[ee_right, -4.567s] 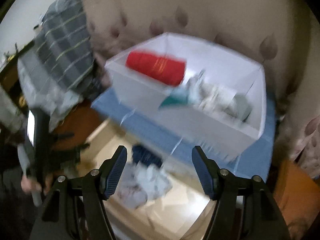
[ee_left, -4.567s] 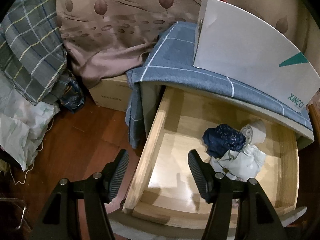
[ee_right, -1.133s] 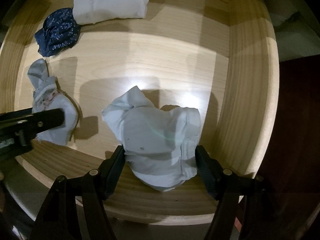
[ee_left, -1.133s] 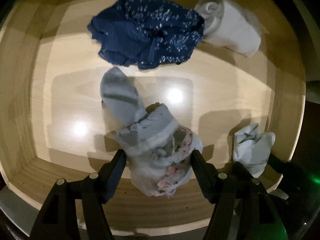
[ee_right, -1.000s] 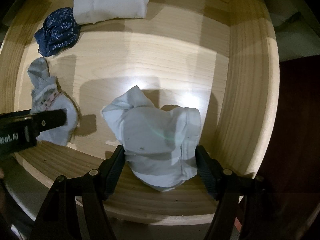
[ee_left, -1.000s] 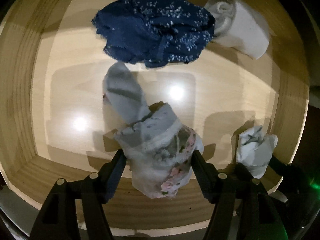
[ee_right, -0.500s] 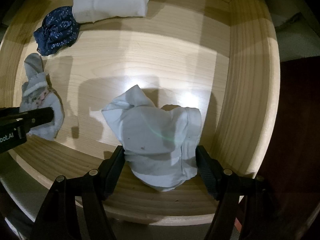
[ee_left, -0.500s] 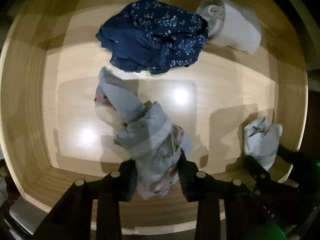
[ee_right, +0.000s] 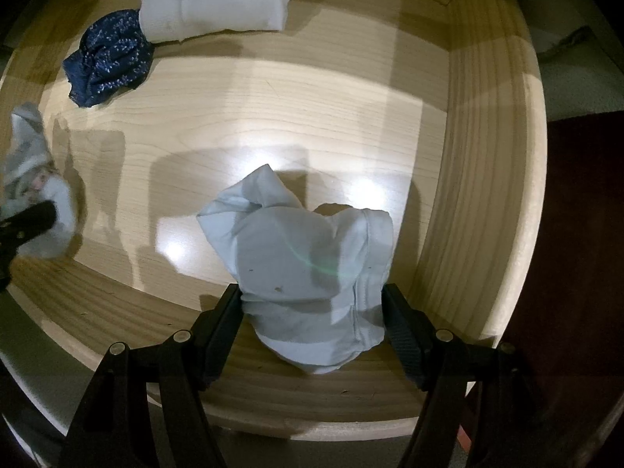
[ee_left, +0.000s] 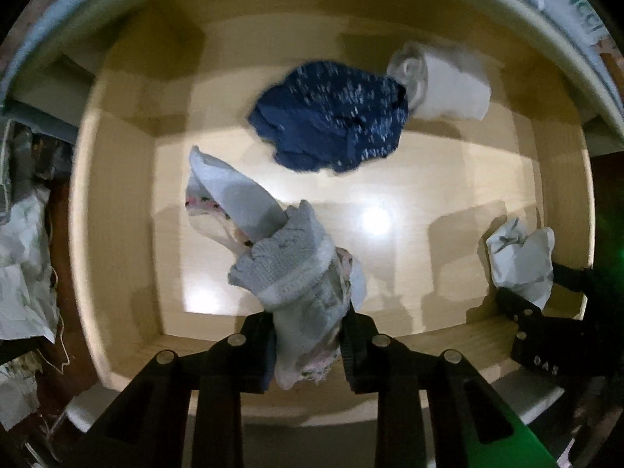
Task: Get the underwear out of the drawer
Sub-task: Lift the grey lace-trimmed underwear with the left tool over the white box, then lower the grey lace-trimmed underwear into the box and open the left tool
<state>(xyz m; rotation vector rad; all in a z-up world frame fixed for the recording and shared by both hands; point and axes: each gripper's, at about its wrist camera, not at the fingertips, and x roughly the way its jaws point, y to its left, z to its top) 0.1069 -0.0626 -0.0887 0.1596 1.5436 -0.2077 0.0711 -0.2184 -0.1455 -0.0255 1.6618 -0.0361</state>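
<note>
The left tool (ee_left: 308,335) is squeezing tight on the grey flowery underwear (ee_left: 288,265), which is stretching long, away from the tool and off to the left, over the floor of the wooden drawer (ee_left: 117,234). The right tool (ee_right: 312,327) is sitting wide around the pale blue underwear (ee_right: 304,257) near the front wall, not pinching it. I think both pieces need to go straight up to clear that wall.

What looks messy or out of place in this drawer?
Only the white roll is neatly folded. The navy underwear lies crumpled beside it. The left gripper pinches a bunched grey garment; a pale blue wad sits between the right gripper's fingers.
</note>
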